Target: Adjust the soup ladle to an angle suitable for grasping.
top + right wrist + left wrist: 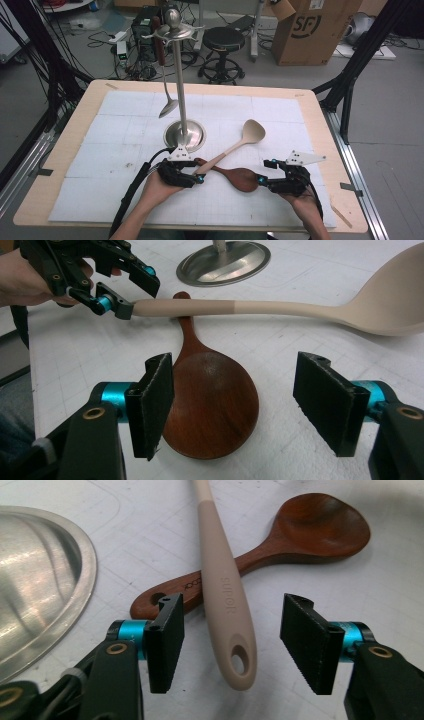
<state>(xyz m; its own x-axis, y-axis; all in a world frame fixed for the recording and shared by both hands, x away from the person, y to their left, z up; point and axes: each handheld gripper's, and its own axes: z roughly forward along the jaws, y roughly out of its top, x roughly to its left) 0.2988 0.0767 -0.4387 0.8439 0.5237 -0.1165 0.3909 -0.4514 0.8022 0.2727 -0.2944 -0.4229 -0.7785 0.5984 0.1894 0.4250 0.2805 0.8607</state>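
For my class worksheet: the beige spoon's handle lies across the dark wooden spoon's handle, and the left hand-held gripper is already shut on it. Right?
Not quite. The left hand-held gripper is open, its jaws either side of the beige spoon handle, as the left gripper view shows. It does cross the dark wooden spoon.

Looks like a lab or robotics test room: black frame struts (367, 47) around the table (75, 125), loose cables (100, 37) on a grey floor, electronics box (145, 30), stool (223, 42), and a cardboard shipping box (312, 30).
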